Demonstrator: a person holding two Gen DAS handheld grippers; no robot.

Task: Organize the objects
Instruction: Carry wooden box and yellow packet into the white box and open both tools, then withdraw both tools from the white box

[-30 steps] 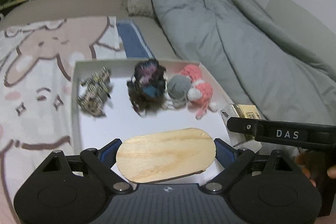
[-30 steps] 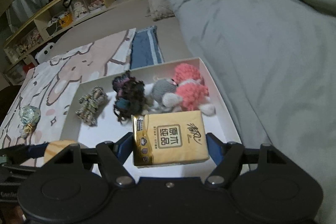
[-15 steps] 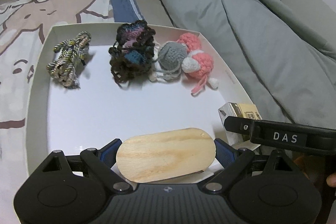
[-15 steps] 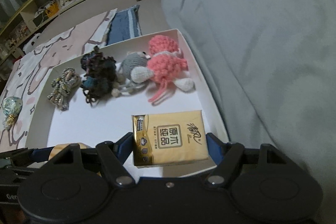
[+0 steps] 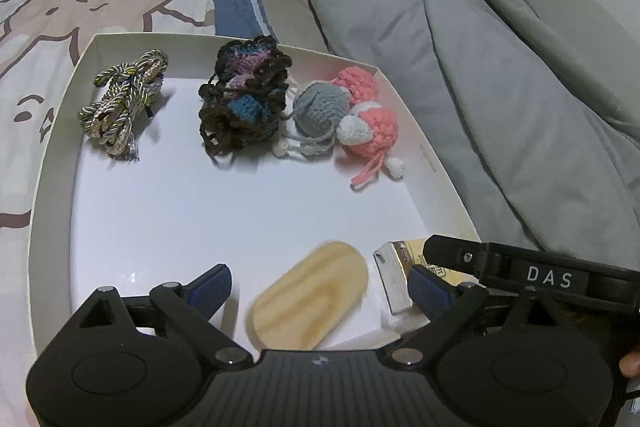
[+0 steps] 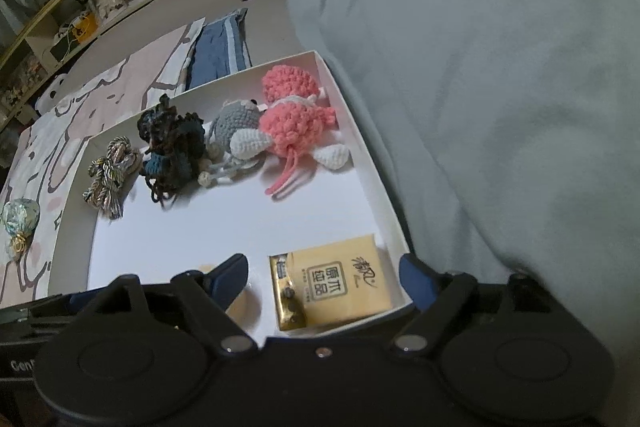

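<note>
The left gripper (image 5: 322, 289) has its jaws opening wide, and the wooden oval (image 5: 308, 301) lies loose and tilted between them on the floor of the white box (image 5: 52, 163), at about 6 o'clock in the left wrist view, touched by neither pad. The right gripper (image 6: 322, 281) is likewise opening its jaws; the yellow tissue pack (image 6: 334, 285) sits between them in the box's near right corner, around 5 o'clock in the right wrist view, free of both pads. Along the far wall lie the braided cord (image 5: 120, 107) at 10 o'clock, the dark crochet piece (image 5: 244, 103) at 12, and the grey crochet toy (image 5: 320, 107) touching the pink crochet toy (image 5: 368, 115) at 1 o'clock. A small foil-wrapped trinket (image 6: 18, 223) still lies outside the box on the printed blanket (image 6: 44, 147). The main risk now looks to be the withdrawal: the two grippers are close together, so a pad dragging back could catch the oval or the pack and skew it, or the tools could knock each other. Pressing on the box rim could tip it on the soft bed.
</note>
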